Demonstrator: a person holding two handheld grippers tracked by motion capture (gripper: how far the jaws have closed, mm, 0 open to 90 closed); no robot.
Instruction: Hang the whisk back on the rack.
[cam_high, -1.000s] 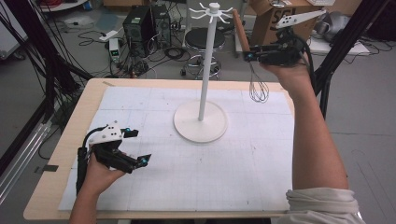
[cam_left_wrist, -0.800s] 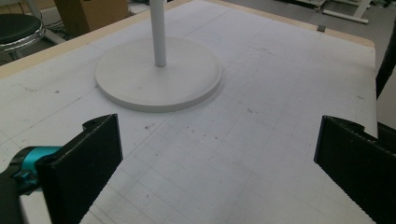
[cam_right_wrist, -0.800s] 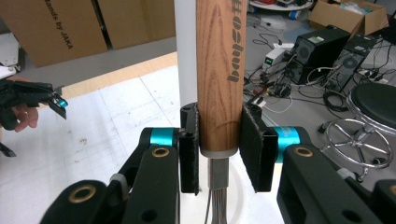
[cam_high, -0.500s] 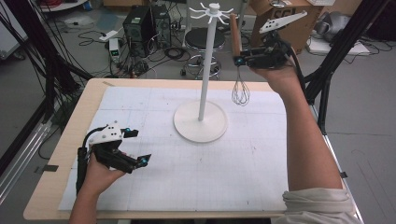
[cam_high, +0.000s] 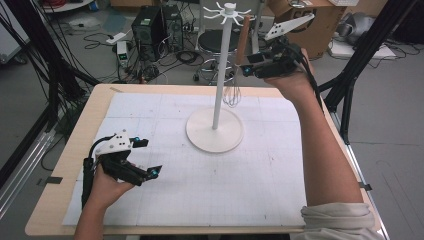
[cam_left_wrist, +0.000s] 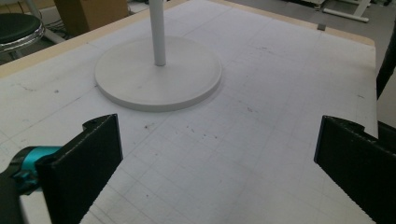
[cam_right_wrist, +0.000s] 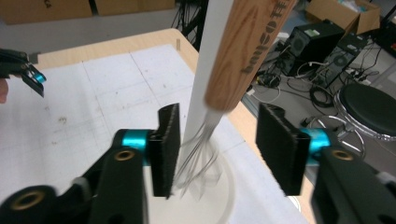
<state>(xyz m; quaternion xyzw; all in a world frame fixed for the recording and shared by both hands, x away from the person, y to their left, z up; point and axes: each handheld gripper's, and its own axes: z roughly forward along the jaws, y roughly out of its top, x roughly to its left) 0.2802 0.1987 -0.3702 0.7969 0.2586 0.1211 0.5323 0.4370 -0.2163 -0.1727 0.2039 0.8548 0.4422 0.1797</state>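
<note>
The whisk (cam_high: 239, 60) hangs upright from the white stand (cam_high: 218, 75), its round wooden handle (cam_right_wrist: 247, 51) with dark printed lettering on top and thin steel wire loops (cam_right_wrist: 198, 163) below, blurred, just beside the smooth pole. The right gripper (cam_right_wrist: 215, 149) has just been opening; its 2 ribbed black jaws stand apart around the wires without pressing them. The left gripper (cam_high: 142, 157) rests low over the gridded white mat (cam_high: 225, 185) on the tabletop, jaws wide apart and empty.

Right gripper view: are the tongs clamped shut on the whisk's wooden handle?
No: the right tongs have just been opening, and both pads stand clear of the whisk hanging between them beside the white pole.
</note>
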